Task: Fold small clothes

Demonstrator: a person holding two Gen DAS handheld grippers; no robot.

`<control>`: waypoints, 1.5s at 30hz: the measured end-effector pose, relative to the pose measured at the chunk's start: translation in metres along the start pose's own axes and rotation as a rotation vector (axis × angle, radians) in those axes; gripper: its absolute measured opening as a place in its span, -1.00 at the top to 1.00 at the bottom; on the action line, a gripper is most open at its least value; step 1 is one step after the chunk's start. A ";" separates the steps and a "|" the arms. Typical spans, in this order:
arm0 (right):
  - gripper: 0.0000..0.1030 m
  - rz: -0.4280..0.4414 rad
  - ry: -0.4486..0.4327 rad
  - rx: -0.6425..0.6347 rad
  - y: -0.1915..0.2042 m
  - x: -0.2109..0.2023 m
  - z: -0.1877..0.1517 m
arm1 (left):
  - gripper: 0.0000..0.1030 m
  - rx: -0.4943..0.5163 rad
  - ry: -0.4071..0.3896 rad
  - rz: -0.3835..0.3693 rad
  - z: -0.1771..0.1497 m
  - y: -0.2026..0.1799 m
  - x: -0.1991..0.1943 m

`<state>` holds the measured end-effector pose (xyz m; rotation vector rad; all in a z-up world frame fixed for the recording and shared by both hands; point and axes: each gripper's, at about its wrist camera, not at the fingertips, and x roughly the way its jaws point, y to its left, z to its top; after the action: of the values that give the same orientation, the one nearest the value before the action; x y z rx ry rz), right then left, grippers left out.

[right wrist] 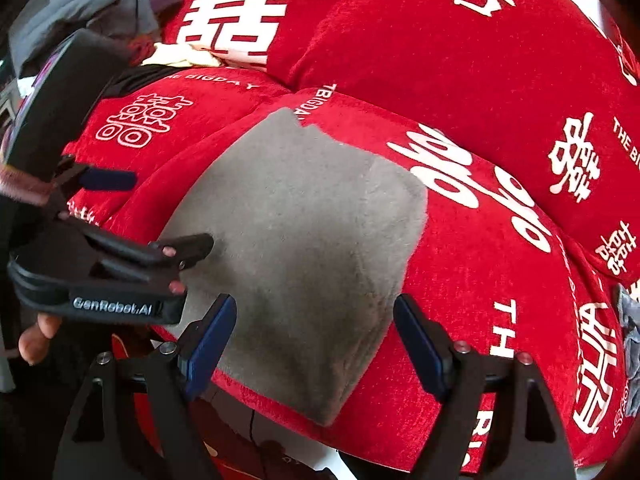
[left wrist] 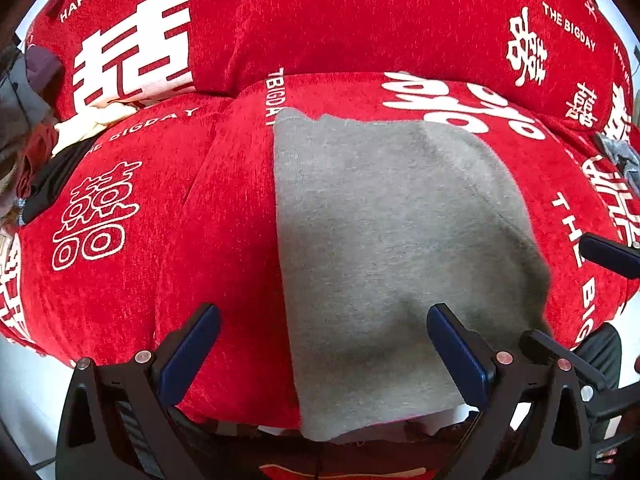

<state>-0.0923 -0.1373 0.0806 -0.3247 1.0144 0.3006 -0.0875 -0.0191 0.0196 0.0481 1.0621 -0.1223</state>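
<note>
Grey cloth [left wrist: 384,248] lies folded flat on the red cushion [left wrist: 200,240], its near edge hanging over the front. Both claws hover above it, left [left wrist: 324,356] and right [right wrist: 316,344], jaws wide and empty. Heaped clothes [right wrist: 88,8] sit far left, hard to make out; more grey fabric [right wrist: 630,328] is cut off at the right.

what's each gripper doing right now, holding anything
left gripper: open, holding nothing, above the grey cloth
right gripper: open, holding nothing

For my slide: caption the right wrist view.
Open right gripper above grey cloth on red sofa.
</note>
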 end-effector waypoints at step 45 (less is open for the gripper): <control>-0.62 0.005 0.080 0.066 -0.020 0.040 0.009 | -1.00 -0.086 0.057 0.011 0.004 0.010 0.034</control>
<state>-0.0575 -0.1476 0.0531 -0.2765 1.1013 0.2602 -0.0664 -0.0118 -0.0081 -0.0204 1.1233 -0.0653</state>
